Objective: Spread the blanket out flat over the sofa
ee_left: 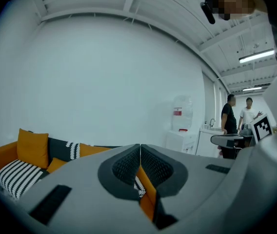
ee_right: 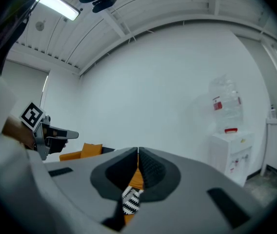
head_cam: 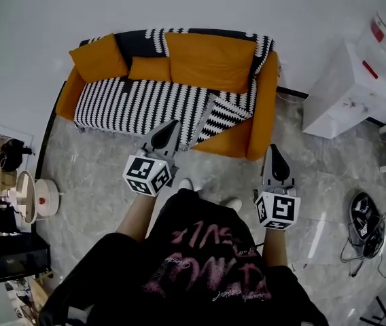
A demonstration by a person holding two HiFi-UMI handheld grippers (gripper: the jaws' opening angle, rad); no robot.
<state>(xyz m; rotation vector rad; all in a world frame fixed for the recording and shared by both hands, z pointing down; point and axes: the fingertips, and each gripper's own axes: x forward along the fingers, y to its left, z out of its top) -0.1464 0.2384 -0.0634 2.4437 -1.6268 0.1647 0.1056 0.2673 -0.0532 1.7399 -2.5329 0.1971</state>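
On the orange sofa [head_cam: 264,107] the black-and-white striped blanket [head_cam: 138,104] covers most of the seat and part of the backrest. Toward the sofa's right end one corner [head_cam: 223,114] lies folded back, leaving bare orange seat. The spreading looks partly done. The next move calls for opening a gripper, pinching that corner and drawing it toward the sofa's right arm. The left gripper [head_cam: 171,126] and right gripper [head_cam: 273,149] hang in front of the sofa, jaws pressed together, holding nothing. Right of the sofa a water jug [head_cam: 382,36] tops a dispenser; its contents cannot be told.
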